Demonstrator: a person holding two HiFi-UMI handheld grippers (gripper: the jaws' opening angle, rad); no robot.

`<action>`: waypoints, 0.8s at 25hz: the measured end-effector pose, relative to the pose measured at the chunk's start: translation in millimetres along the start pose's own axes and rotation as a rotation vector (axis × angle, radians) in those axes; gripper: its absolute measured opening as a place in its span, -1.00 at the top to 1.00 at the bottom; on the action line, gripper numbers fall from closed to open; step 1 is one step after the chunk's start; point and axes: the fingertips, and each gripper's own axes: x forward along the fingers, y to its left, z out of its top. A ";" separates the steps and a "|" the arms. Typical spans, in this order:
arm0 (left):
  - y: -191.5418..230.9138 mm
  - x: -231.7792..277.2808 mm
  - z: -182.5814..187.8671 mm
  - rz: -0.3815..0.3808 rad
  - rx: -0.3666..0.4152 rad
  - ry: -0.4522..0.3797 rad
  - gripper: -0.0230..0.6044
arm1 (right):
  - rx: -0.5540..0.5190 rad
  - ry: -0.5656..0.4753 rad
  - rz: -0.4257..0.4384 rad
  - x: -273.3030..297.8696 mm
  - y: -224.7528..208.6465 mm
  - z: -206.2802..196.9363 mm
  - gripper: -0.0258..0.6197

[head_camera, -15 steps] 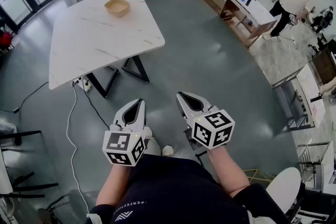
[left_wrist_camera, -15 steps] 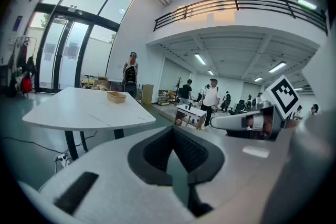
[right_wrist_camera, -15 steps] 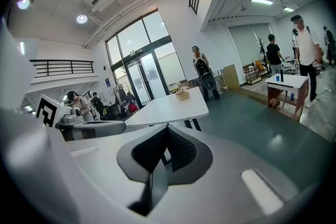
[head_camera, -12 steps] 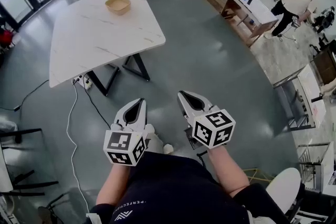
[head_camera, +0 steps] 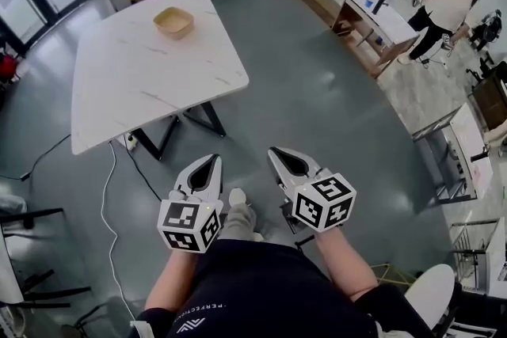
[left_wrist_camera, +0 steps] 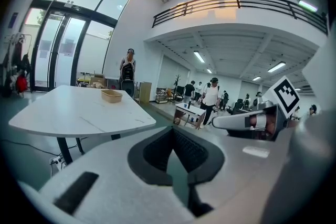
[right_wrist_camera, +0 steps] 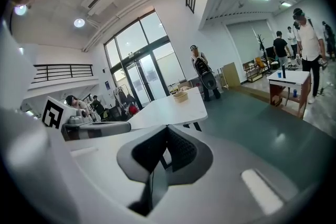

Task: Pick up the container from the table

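Since the earlier frame a shoe (head_camera: 236, 196) and trouser leg have swung fwd into the gap btw the two grippers, and the table (head_camera: 142, 83) w/ its container (head_camera: 174, 21) sits a touch lower in the head view. The grippers themselves hold about the same spot in that view.

L gripper (head_camera: 215, 157): jaws fully together, tips meeting, nothing btw them. Its own view confirms this, w/ the dark ribbed pads closing to a point (left_wrist_camera: 172, 129) and only floor visible past them.

R gripper (head_camera: 271, 150): jaws also together and empty. In its own view the pads (right_wrist_camera: 167, 127) meet at the top, though a thin slit lower down may be a gap or just shadow, hard to say.

Both grippers are held side by side in front of the person's body, over grey floor (head_camera: 317, 99), pointing slightly down twd the table and well apart from it.

The container is a shallow tan tray-like bowl, upright, on the far part of the white marble-look table top, near its far edge. It also shows small and distant in the L gripper view (left_wrist_camera: 111, 95) and the R gripper view (right_wrist_camera: 180, 96).

A white cable (head_camera: 107, 194) trails on the floor below the table's near corner. Off right stands a small desk (head_camera: 372, 16) w/ people (head_camera: 447, 8) nearby.
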 end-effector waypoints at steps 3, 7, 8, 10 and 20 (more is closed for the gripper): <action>17.4 20.5 7.4 0.004 -0.005 0.006 0.95 | 0.000 0.012 -0.001 20.6 -13.4 9.6 0.93; 39.1 43.3 25.2 -0.001 -0.006 -0.006 0.94 | -0.007 0.025 0.012 50.0 -24.2 25.7 0.93; 43.1 48.6 29.3 -0.005 -0.003 -0.006 0.95 | -0.005 0.028 0.016 57.2 -26.6 29.9 0.93; 48.5 58.2 34.8 -0.013 0.002 0.001 0.95 | 0.000 0.035 0.023 69.5 -31.2 37.7 0.93; 98.9 94.7 49.9 -0.010 -0.036 0.026 0.95 | -0.005 0.081 0.063 139.0 -44.7 63.8 0.93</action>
